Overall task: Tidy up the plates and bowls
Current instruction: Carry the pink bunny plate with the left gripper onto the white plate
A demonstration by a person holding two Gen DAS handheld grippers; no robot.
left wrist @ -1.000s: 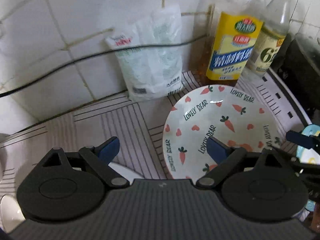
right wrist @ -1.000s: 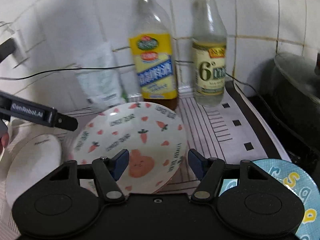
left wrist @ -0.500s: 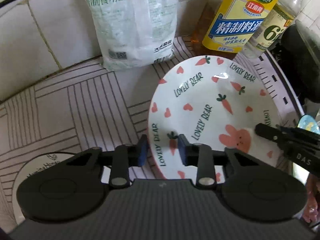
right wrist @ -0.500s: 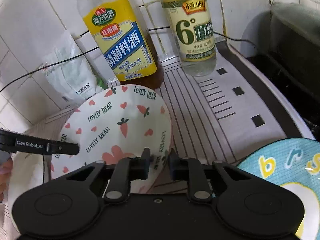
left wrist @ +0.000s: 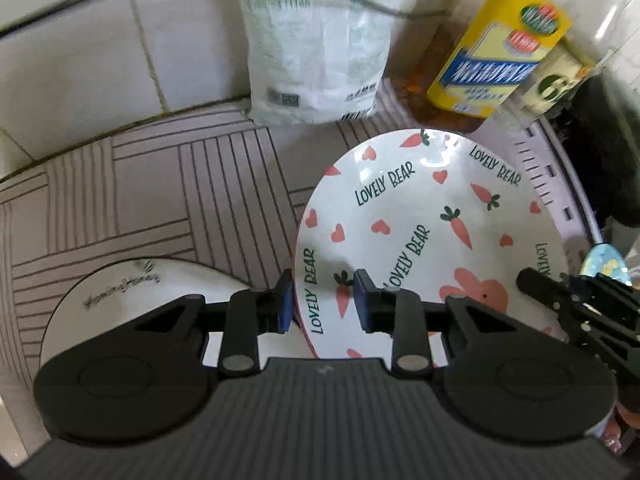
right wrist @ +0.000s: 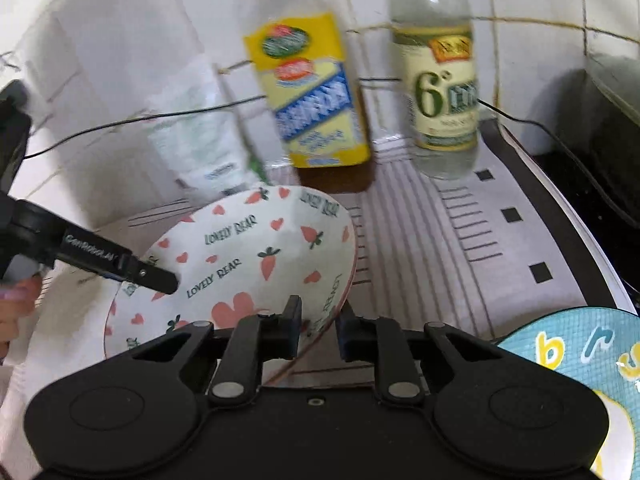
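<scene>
Carrot plate: the white plate (left wrist: 432,236) printed with carrots, hearts, a pink bunny and "LOVELY BEAR" is tilted, its right side raised off the striped desk (left wrist: 160,184) — gripped on two opposite edges.
Left gripper: the left gripper (left wrist: 322,300) pinches the plate's left rim, one blue-padded finger outside the rim, the other on the printed face.
Right gripper: the right gripper (right wrist: 318,330) pinches the opposite rim, fingers drawn in close with the edge between them; its tip also shows at the right in the left wrist view.
White plate: a plain white plate (left wrist: 132,300) with script lettering lies flat on the desk just beside the carrot plate, partly under the left gripper.
Blue plate: a light-blue plate (right wrist: 580,360) with letters sits low on the right, apart from the carrot plate.
Behind: a white bag (left wrist: 316,48), a yellow-labelled bottle (right wrist: 312,92) and a clear bottle marked "6°" (right wrist: 444,92) stand against the tiled wall (left wrist: 80,60) — a thin black cable (right wrist: 120,124) runs across the tiles.
Far right: a dark pot (right wrist: 608,112), blurred.
</scene>
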